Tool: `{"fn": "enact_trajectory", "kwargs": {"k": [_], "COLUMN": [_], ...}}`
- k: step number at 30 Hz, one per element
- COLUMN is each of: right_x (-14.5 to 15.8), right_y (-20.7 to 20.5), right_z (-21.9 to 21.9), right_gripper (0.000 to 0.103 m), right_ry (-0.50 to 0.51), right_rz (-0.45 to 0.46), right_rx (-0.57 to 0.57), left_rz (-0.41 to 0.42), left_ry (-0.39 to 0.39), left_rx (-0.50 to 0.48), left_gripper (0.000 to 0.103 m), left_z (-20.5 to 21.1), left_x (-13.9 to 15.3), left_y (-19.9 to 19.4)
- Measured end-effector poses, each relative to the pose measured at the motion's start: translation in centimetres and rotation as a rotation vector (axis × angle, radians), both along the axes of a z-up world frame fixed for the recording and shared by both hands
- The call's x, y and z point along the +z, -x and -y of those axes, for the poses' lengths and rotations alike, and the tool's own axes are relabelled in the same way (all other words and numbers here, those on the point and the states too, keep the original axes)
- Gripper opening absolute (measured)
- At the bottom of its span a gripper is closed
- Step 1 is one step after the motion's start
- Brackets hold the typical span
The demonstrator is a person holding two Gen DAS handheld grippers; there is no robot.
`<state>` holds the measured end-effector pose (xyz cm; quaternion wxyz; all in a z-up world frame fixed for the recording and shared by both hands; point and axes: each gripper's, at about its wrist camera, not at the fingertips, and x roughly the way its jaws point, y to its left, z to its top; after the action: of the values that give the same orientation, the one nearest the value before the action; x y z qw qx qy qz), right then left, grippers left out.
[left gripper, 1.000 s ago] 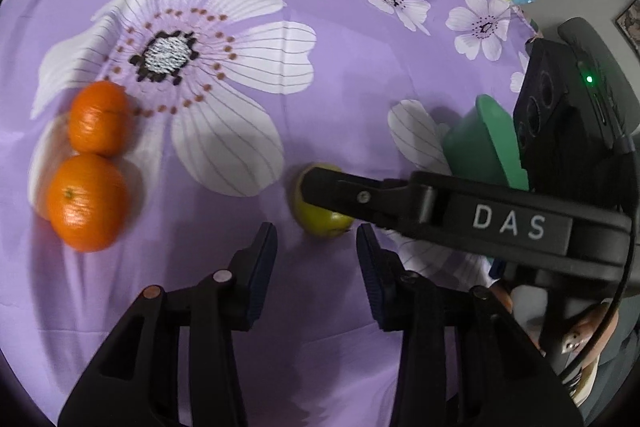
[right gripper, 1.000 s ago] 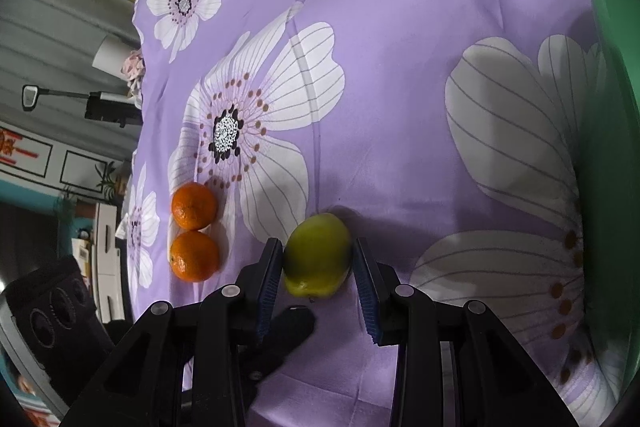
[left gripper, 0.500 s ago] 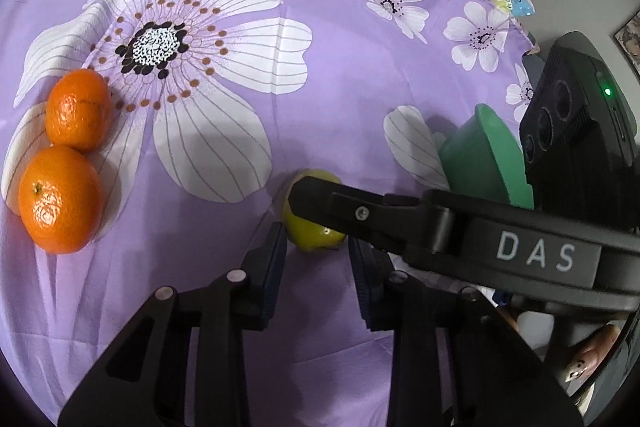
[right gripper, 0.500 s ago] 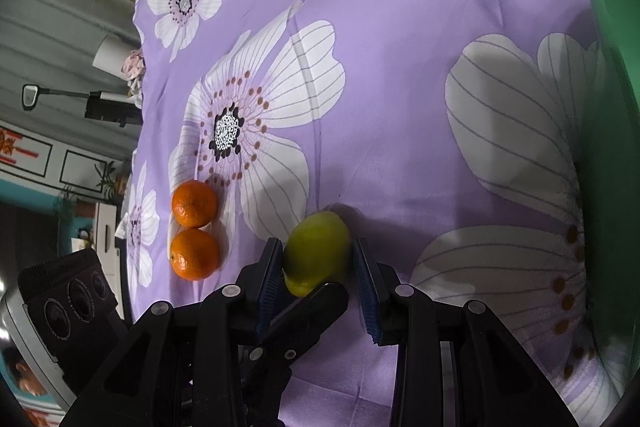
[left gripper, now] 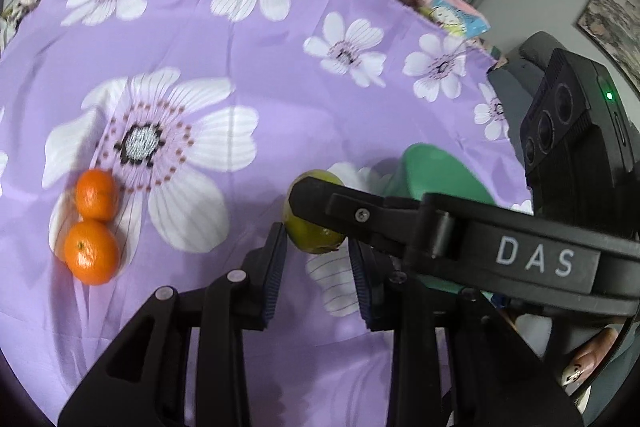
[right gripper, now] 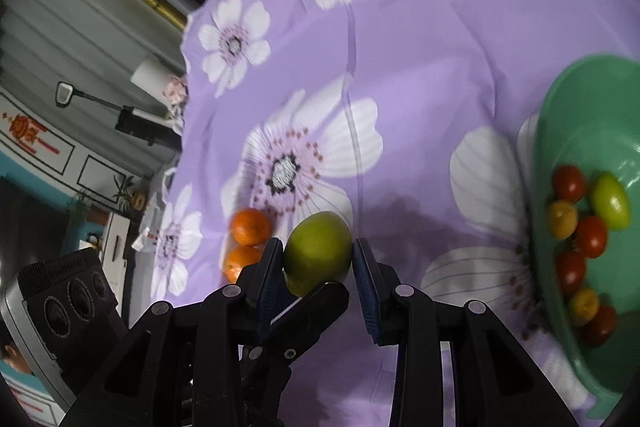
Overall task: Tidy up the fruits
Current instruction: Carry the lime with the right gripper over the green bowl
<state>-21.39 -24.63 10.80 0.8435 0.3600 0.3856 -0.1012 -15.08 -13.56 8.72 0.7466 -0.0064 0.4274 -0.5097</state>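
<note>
Above a purple floral tablecloth [right gripper: 420, 75], right gripper [right gripper: 318, 259] pinching a round yellow-green citrus fruit [right gripper: 318, 251] between both pads, left gripper [left gripper: 318, 267] spread and holding nothing just beneath it, two orange mandarins [left gripper: 94, 227] touching at left, green plastic bowl [right gripper: 592, 99] of small tomatoes at right.

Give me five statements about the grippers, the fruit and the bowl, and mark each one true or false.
1. The right gripper is shut on the green fruit. True.
2. The left gripper holds an orange. False: its jaws are open and hold nothing.
3. Two oranges lie touching on the purple floral cloth. True.
4. The green bowl is empty. False: it holds small red, yellow and green fruits.
5. The oranges are in the bowl. False: they lie on the cloth.
</note>
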Motion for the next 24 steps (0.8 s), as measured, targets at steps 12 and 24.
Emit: {"fn": "enact_trajectory", "kwargs": {"k": [12,24], "right_x": [3.7,4.9], "right_y": [4.0,9.3], "right_z": [2.1,5.9], "right_gripper": [0.037,0.037], "right_ry": [0.055,0.067], "right_rz": [0.108,0.159], "right_rx": [-0.089,-0.234], "left_rz": [0.102,0.133], "left_ry": [0.052,0.071], "left_rx": [-0.075,-0.192], "left_gripper": [0.031,0.031], "left_z": [3.3,8.4], "left_x": [3.6,4.8], "left_y": [3.4,7.1]}}
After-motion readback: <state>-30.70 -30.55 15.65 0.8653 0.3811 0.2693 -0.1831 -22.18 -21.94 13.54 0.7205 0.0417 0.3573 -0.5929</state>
